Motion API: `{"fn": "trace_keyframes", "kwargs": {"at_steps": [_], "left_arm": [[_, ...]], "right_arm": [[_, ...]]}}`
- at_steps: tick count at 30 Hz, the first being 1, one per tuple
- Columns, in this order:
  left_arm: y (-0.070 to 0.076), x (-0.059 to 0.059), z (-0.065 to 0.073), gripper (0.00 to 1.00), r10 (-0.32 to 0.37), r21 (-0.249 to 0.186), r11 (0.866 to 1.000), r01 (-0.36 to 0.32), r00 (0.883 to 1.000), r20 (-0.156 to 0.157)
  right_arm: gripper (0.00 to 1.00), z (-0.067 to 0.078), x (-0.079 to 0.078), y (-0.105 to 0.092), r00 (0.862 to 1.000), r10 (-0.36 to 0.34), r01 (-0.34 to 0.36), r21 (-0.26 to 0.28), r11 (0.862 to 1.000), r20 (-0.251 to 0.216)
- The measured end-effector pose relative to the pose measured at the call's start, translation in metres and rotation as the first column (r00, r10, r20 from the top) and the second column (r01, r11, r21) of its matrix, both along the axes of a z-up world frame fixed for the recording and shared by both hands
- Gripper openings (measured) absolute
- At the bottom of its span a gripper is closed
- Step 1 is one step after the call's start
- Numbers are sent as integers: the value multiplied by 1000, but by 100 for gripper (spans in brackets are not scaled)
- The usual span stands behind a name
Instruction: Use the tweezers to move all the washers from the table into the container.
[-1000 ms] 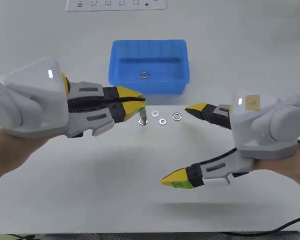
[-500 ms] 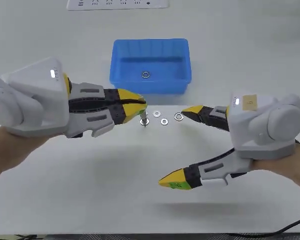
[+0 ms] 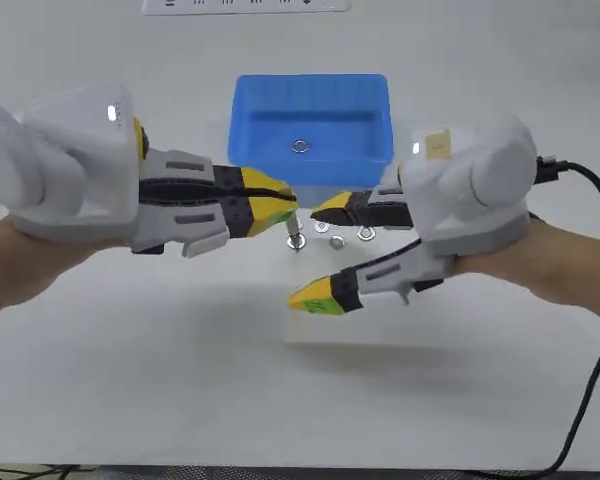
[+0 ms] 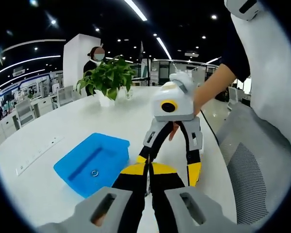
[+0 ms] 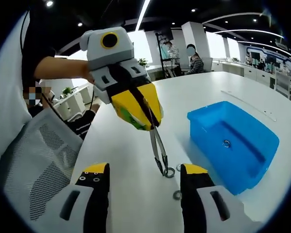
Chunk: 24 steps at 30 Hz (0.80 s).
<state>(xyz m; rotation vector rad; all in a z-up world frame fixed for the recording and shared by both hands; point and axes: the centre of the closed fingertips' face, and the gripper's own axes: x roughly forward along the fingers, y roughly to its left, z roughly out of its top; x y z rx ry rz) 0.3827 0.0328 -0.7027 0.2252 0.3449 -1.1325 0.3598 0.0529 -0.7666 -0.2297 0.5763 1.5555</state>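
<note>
White table open toward near edge | left tool pinches tweezers at washers | right tool spread beside container

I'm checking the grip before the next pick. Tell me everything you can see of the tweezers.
The tweezers are slim and look like bare metal, with two thin legs. Their upper end is clamped between the shut yellow jaws of the left tool. The legs hang nearly straight down, slightly parted, with the tips at the white table right by a washer. Whether the tips touch or pinch that washer cannot be told.
</note>
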Motion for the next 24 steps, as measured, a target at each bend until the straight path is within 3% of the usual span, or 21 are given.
{"fn": "trace_keyframes", "kwargs": {"at_steps": [11, 24], "left_arm": [[-5, -6, 0, 5, -32, -2, 999, 32, 999, -17], [-3, -6, -1, 5, -49, 5, 999, 49, 999, -16]], "right_arm": [[33, -5, -1, 10, 996, 82, -81, -12, 997, 26], [16, -8, 10, 11, 990, 118, -116, -36, 993, 81]]}}
